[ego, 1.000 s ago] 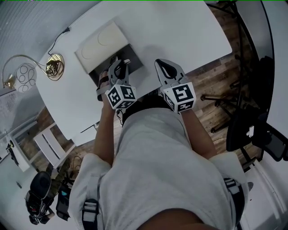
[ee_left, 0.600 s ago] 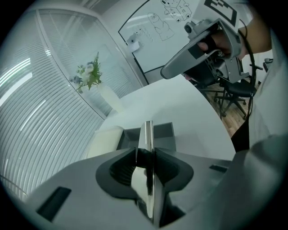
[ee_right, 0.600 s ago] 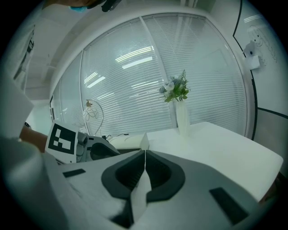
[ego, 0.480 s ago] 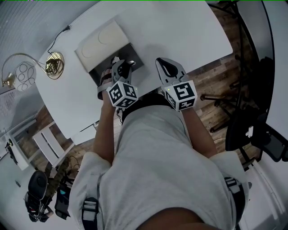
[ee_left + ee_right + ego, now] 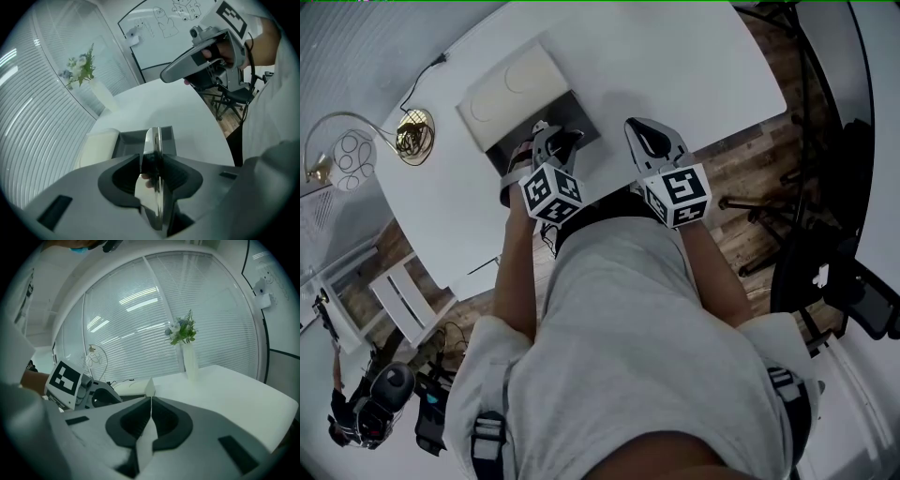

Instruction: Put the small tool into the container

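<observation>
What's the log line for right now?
left gripper: jaws just opening, small tool between them | at container | right gripper: shut, empty

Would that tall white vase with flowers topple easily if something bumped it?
Probably: the vase is tall and slim, so a nudge near the top could tip it. The flowers rise above its rim, perhaps adding top weight.

A white vase [image 5: 190, 363] of flowers [image 5: 183, 331] stands on the white table [image 5: 234, 394] near window blinds [image 5: 131, 319].
</observation>
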### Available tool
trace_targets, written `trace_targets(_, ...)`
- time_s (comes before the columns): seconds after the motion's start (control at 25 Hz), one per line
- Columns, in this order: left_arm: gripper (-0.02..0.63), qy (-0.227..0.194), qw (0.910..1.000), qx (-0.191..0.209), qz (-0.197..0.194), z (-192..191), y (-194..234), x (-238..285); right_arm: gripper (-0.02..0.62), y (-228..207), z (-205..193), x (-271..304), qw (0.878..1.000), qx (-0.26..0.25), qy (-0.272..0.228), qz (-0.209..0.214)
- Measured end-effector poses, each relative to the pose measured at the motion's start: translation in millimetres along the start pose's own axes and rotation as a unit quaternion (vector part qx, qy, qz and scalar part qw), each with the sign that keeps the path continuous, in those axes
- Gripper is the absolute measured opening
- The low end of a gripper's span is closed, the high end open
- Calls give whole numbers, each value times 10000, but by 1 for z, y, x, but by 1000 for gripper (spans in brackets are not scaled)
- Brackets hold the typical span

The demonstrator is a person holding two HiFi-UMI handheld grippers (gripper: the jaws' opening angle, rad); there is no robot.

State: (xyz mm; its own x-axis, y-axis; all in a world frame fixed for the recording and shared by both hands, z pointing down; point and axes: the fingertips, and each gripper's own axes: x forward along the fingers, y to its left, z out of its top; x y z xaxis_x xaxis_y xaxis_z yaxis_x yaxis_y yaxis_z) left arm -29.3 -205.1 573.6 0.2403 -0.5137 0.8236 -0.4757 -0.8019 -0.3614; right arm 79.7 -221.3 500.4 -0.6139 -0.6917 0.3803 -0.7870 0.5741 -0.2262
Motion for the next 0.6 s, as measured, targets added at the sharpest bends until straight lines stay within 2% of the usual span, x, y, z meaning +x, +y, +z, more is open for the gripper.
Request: trace_targets(0.6, 141, 189, 9998, -20, -65, -5, 5, 16, 28, -4, -5, -1, 10000, 82, 48, -18)
